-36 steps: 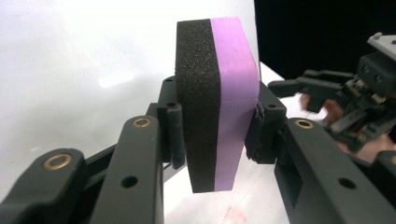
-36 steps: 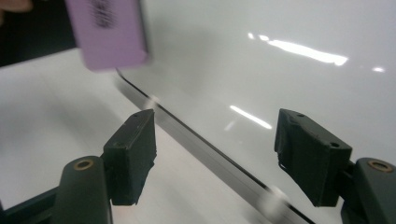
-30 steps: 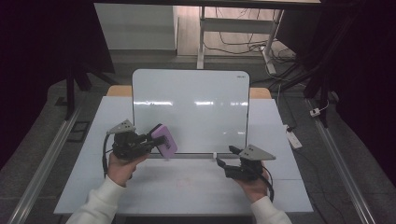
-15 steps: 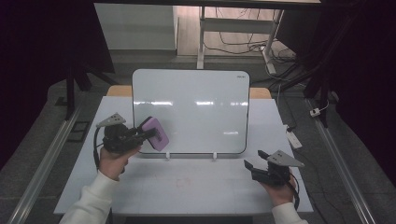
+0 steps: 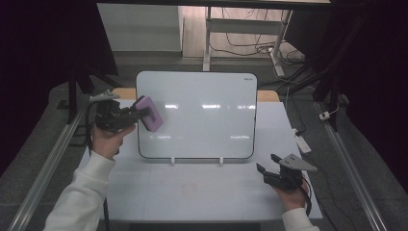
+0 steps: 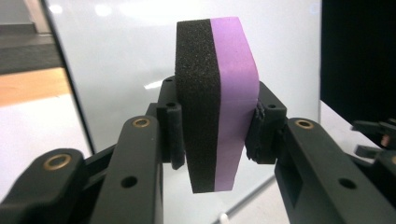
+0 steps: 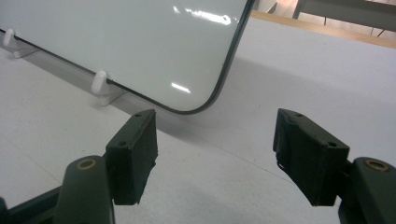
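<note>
A whiteboard (image 5: pixel 197 115) stands upright on two small white feet at the middle of the table. My left gripper (image 5: pixel 137 114) is shut on a purple eraser (image 5: pixel 149 113) with a black foam face (image 6: pixel 198 107), held at the board's upper left edge. In the left gripper view the eraser (image 6: pixel 233 93) sits clamped between both pads, in front of the whiteboard (image 6: pixel 116 56). My right gripper (image 5: pixel 263 169) rests low near the table's front right, open with nothing between its pads (image 7: pixel 133 154). The right gripper view faces the board's lower corner (image 7: pixel 140 51).
The white table (image 5: pixel 192 192) stretches in front of the board. A white power strip (image 5: pixel 302 142) lies at the table's right edge. Metal rails (image 5: pixel 53 159) run along both sides. A white foot (image 7: pixel 100 84) props the board.
My left gripper carried the eraser up and to the left, along the board's left edge. My right gripper moved right, away from the board's foot toward the table's right front.
</note>
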Motion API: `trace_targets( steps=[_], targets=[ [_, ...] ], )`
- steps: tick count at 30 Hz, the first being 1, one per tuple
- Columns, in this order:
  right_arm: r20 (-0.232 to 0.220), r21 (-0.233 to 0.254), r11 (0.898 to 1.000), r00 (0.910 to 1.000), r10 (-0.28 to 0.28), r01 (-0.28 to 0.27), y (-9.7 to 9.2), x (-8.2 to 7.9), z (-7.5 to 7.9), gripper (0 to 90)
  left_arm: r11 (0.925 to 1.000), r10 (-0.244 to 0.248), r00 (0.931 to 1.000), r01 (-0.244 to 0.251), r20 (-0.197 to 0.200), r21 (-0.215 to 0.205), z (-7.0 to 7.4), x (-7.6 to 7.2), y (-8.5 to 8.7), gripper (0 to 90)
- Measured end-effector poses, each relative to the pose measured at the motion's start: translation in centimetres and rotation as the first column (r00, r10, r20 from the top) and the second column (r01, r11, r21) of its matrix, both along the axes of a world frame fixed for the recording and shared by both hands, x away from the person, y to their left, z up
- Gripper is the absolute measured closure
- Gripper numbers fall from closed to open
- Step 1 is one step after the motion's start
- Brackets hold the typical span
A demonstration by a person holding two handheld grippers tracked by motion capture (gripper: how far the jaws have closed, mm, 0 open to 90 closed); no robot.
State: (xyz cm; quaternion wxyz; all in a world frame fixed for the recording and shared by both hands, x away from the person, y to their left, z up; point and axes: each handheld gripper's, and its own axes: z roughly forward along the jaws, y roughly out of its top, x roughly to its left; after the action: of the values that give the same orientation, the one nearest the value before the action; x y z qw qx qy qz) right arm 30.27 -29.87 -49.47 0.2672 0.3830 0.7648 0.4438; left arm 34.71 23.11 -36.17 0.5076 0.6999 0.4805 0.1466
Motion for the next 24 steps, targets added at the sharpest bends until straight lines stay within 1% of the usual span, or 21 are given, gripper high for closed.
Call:
trace_targets(
  steps=[2, 6, 10, 14, 17, 20, 24],
  targets=[
    [0.000, -0.002, 1.000, 1.0000, -0.001, 0.001, 0.0, 0.0, 0.0, 29.9, 0.9999, 0.011, 0.9999, -0.011, -0.004, 0.007, 0.5, 0.6, 0.1, 62.5],
    [-0.004, -0.012, 1.000, 1.0000, -0.005, 0.005, 0.0, 0.1, -0.2, 29.8, 0.9993, 0.030, 0.9995, -0.030, -0.014, 0.022, 0.9, 1.7, 0.2, 62.5],
    [-0.003, -0.012, 1.000, 1.0000, -0.005, 0.005, 0.0, 0.1, -0.2, 29.8, 0.9987, 0.045, 0.9986, -0.045, -0.027, 0.026, 1.0, 2.5, 0.2, 62.5],
    [-0.005, -0.016, 1.000, 1.0000, -0.003, 0.003, 0.1, 0.1, -0.3, 29.8, 0.9983, 0.052, 0.9981, -0.051, -0.031, 0.027, 1.0, 3.1, 0.0, 62.4],
    [-0.005, -0.018, 1.000, 1.0000, -0.004, 0.004, 0.1, 0.1, -0.3, 29.8, 0.9968, 0.071, 0.9969, -0.069, -0.034, 0.039, 0.9, 3.7, -0.2, 62.4],
    [-0.005, -0.018, 1.000, 1.0000, -0.002, 0.002, 0.2, 0.1, -0.3, 29.8, 0.9965, 0.079, 0.9962, -0.078, -0.036, 0.031, 0.9, 4.3, -0.3, 62.1],
    [-0.006, -0.019, 1.000, 1.0000, 0.000, 0.000, 0.2, 0.2, -0.4, 29.7, 0.9963, 0.085, 0.9960, -0.084, -0.030, 0.020, 1.0, 5.0, -0.7, 61.9]
  ],
)
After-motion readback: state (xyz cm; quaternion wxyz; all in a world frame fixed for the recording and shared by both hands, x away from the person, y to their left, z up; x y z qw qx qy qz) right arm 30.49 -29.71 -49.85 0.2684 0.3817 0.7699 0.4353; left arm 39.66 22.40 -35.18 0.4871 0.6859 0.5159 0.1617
